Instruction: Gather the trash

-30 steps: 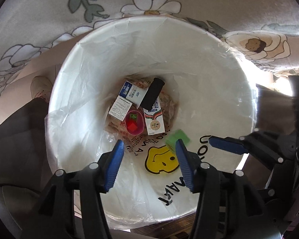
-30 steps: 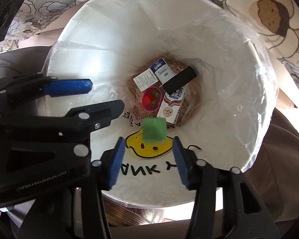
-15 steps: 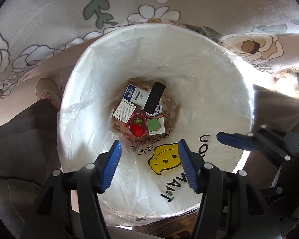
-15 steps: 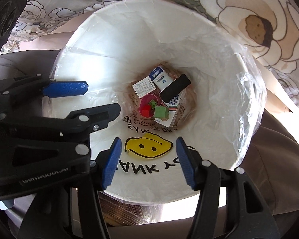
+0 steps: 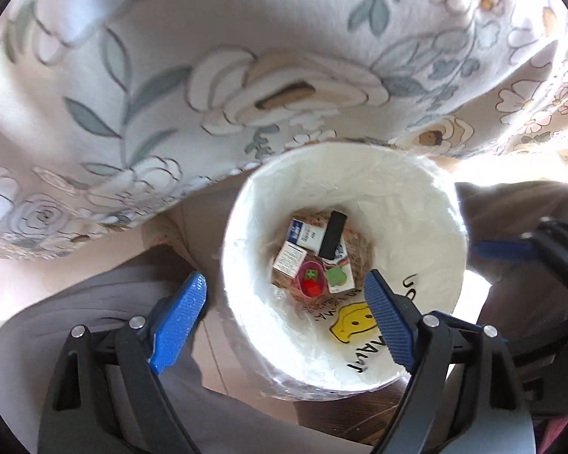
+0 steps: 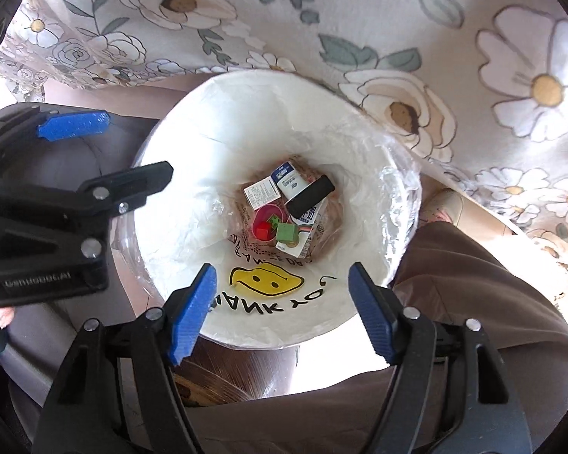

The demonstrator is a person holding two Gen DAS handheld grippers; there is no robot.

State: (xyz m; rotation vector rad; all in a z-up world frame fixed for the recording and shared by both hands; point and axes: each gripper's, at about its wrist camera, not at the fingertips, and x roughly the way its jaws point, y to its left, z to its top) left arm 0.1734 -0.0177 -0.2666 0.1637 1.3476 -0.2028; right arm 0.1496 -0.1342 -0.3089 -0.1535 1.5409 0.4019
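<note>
Trash bin [image 6: 269, 314] is being hovered over by both grippers, jaws wide and empty, green block [image 6: 286, 233] lying inside.

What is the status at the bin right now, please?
Left gripper and right gripper open, empty, above the bin. Green block lies at the bottom beside the pink cup. Nothing in the way.
</note>
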